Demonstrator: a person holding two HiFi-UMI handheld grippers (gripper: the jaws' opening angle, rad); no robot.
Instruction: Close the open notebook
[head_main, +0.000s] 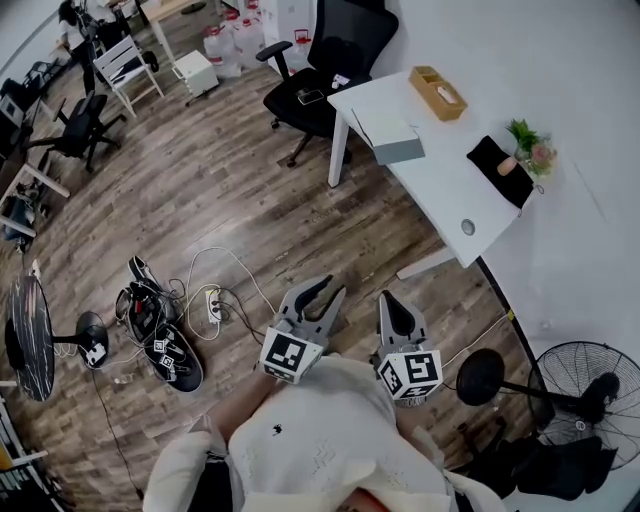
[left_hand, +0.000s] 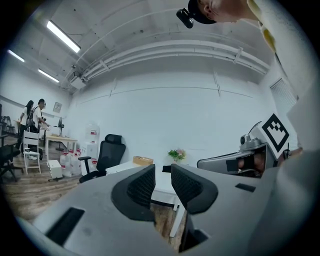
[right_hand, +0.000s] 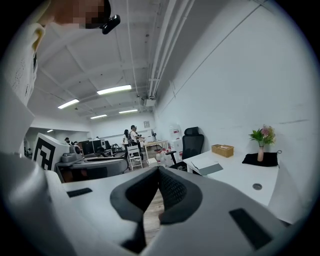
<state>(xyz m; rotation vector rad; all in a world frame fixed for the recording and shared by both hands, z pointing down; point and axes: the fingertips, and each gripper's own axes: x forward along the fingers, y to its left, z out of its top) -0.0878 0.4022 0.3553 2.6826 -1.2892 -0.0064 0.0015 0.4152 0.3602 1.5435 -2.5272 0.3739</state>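
Note:
The open notebook (head_main: 392, 136) lies on the white desk (head_main: 450, 190) near its far end, its grey cover lifted; the right gripper view shows the notebook (right_hand: 212, 169) too. Both grippers are held low in front of the person, well short of the desk. My left gripper (head_main: 331, 287) points toward the desk with its jaws apart and nothing between them (left_hand: 163, 172). My right gripper (head_main: 389, 297) sits beside it with its fingertips touching and nothing held (right_hand: 158, 170).
A black office chair (head_main: 325, 60) stands at the desk's far end. On the desk are a wooden box (head_main: 437, 92), a black cloth (head_main: 497, 160) and a flower vase (head_main: 531, 150). Cables and shoes (head_main: 160, 325) lie at the left, a floor fan (head_main: 590, 400) at the right.

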